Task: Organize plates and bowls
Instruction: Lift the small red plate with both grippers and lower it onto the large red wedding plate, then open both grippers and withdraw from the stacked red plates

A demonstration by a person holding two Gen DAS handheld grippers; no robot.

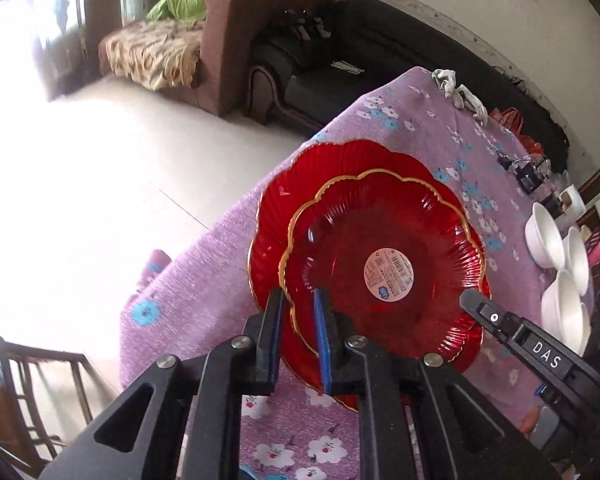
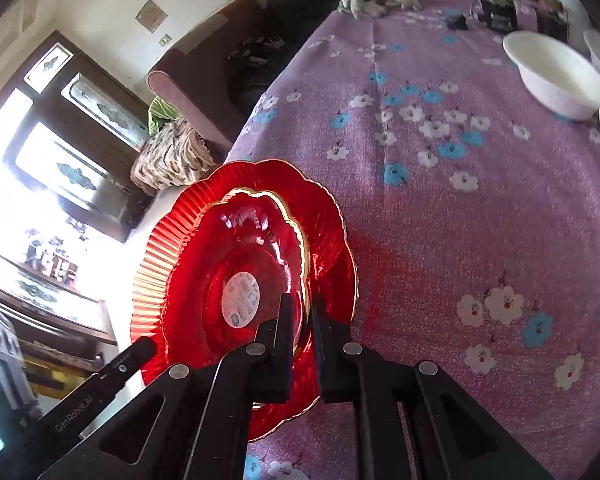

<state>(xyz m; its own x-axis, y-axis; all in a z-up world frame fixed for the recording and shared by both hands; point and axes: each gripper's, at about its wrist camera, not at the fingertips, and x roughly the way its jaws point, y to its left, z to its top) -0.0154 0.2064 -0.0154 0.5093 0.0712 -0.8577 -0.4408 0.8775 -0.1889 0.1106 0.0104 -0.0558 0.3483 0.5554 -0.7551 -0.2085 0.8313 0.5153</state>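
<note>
Two red scalloped plates are stacked on the purple flowered tablecloth [image 1: 420, 128]. The large plate [image 1: 300, 184] lies underneath and the smaller gold-rimmed plate [image 1: 380, 240], with a round sticker, sits in it. My left gripper [image 1: 298, 294] straddles the small plate's near rim with gaps at both blue pads, so it is open. In the right wrist view my right gripper [image 2: 302, 300] is shut on the small plate [image 2: 252, 256] at its rim, above the large plate [image 2: 332, 216]. Three white bowls [image 1: 544, 240] stand to the right; one bowl [image 2: 556, 76] shows clearly.
The stack sits at the table's left edge, with floor beyond it. A white cloth [image 1: 456, 88], black clips [image 1: 504, 162] and small boxes [image 2: 500, 16] crowd the far end. A brown sofa [image 1: 228, 40] stands past the table and a wooden chair [image 1: 40, 392] at the near left.
</note>
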